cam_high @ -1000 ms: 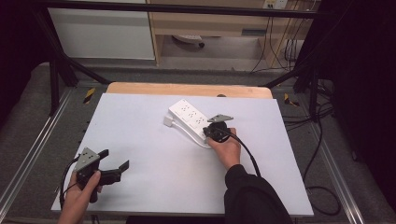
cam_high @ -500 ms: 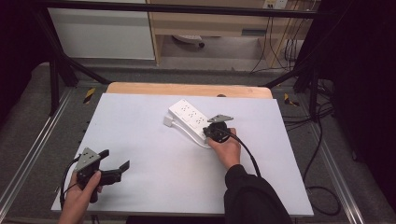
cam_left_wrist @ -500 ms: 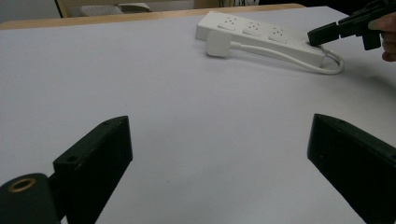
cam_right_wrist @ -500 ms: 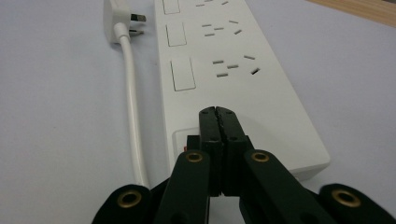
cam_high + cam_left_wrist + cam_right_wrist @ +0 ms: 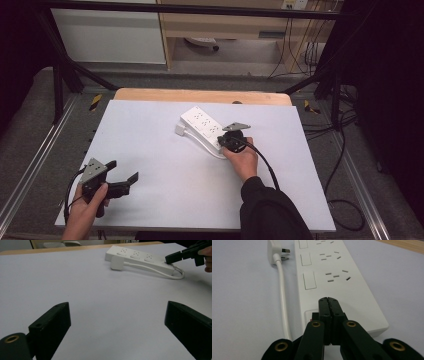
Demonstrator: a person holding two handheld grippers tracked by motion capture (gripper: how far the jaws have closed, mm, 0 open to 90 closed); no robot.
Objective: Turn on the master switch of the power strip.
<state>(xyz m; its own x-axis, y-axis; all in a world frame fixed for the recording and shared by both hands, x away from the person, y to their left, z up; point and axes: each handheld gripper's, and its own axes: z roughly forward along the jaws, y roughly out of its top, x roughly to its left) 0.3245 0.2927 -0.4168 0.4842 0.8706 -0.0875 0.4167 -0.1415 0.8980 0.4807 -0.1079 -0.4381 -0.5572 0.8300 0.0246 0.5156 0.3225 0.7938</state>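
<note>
A white power strip (image 5: pixel 202 121) lies slantwise on the pale table top (image 5: pixel 150 150), right of the middle. Its white plug (image 5: pixel 179 130) rests at the strip's far left end, and the cable (image 5: pixel 283 302) runs along its side. My right gripper (image 5: pixel 223 142) is shut with nothing between the jaws. In the right gripper view its closed tips (image 5: pixel 328 300) sit on top of the strip's (image 5: pixel 337 277) near end, next to the last socket. My left gripper (image 5: pixel 122 171) is held low over the front left corner, jaws wide open and empty (image 5: pixel 117 310), pointing toward the strip (image 5: pixel 140 258).
A wooden board edge (image 5: pixel 200 95) borders the table's far side. Metal frame rails (image 5: pixel 35 165) run along both sides. Black cables (image 5: pixel 345 200) lie on the floor at the right. A white cabinet (image 5: pixel 110 35) and a wooden shelf stand behind the table.
</note>
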